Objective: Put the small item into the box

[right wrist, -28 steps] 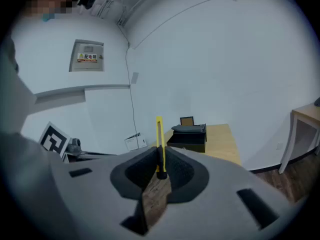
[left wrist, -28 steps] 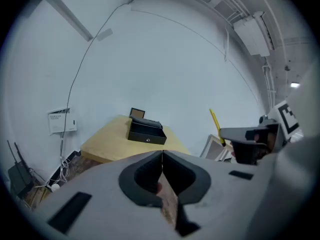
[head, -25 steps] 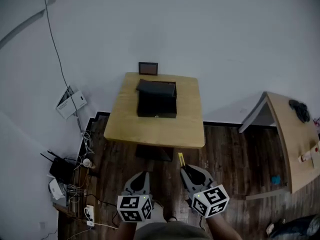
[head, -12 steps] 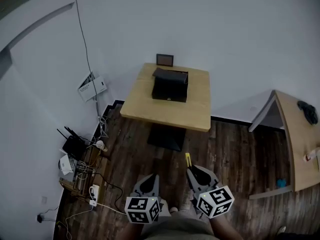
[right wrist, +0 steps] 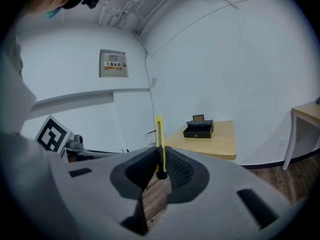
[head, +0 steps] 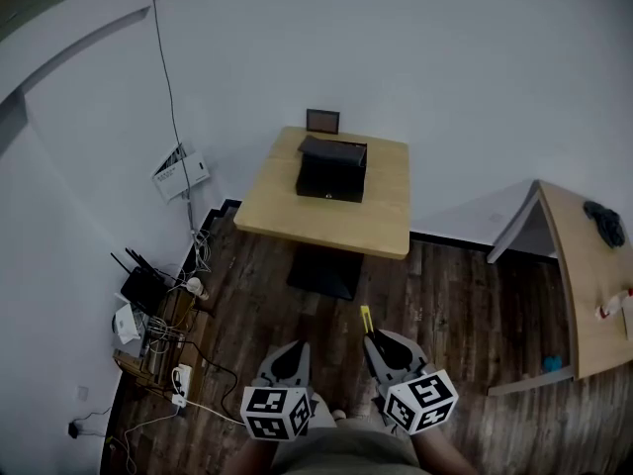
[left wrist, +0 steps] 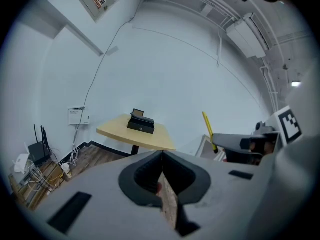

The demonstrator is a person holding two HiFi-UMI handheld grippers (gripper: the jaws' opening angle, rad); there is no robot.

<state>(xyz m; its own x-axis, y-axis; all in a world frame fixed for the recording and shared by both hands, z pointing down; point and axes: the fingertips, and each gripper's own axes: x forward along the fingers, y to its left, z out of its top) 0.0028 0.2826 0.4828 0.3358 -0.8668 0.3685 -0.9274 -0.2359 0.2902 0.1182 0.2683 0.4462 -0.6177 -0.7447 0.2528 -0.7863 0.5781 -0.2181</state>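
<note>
A black box (head: 331, 169) with its lid raised stands at the far side of a light wooden table (head: 297, 221), some way ahead of me. My right gripper (head: 371, 336) is shut on a thin yellow item (head: 365, 317) that sticks out past the jaws toward the table. In the right gripper view the yellow item (right wrist: 159, 139) stands upright, clamped between the pads, with the box (right wrist: 199, 129) far behind it. My left gripper (head: 294, 347) hangs beside the right one over the wooden floor. Its jaws (left wrist: 162, 154) meet with nothing between them.
A small dark frame (head: 322, 120) stands behind the box. A router and tangled cables (head: 148, 300) lie on the floor at the left, with a power strip (head: 180, 379) nearby. A second wooden table (head: 586, 285) stands at the right. A white wall box (head: 180, 173) hangs left.
The table and box look smaller and farther than a second ago, and more floor shows at the left. Both grippers keep their pose, the yellow item still clamped.
</note>
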